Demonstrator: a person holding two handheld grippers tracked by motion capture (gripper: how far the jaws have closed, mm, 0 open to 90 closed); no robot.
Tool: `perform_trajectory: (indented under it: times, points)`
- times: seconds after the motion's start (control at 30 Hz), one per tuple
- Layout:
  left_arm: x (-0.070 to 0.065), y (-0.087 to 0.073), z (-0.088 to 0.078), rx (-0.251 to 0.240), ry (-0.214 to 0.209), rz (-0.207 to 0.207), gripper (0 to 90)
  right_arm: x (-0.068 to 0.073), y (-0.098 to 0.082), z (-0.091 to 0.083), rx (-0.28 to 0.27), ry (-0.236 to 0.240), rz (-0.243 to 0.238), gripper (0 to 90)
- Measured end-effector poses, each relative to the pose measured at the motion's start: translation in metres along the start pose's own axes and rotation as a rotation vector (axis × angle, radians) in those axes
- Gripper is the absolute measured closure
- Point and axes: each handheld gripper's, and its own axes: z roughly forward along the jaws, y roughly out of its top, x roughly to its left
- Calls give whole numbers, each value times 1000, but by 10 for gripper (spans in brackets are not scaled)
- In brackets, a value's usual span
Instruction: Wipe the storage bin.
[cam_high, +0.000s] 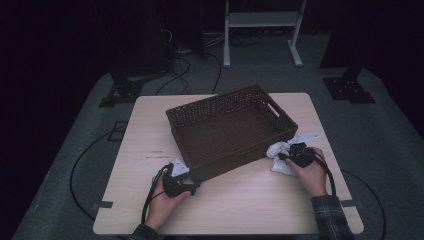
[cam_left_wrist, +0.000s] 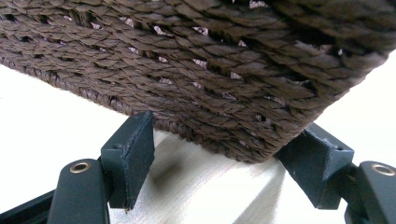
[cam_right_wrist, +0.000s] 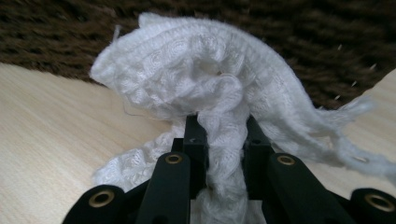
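White cloth (cam_right_wrist: 205, 88) pinched, right tongs (cam_right_wrist: 223, 135); unlabelled.

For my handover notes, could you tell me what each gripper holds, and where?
Right gripper: white cloth, pinched at a bunched fold. Left gripper: brown basket's near corner.

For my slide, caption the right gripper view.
Right gripper shut on a bunched white cloth beside the brown wicker basket.
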Motion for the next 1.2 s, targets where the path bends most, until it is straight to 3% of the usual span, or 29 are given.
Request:
perform_trajectory:
  times: [0.5,0.83,0.97,1.2]
  points:
    - [0,0,0,-1,0,0,278,9,16,-48,-189,-19,-20,765]
    - [0,0,0,-1,2,1,274,21,25,-68,-264,-12,-53,765]
    - [0,0,0,0,2,1,274,24,27,-66,-258,-3,-67,765]
    - [0,0,0,1,0,2,274,25,23,-47,-200,27,-70,763]
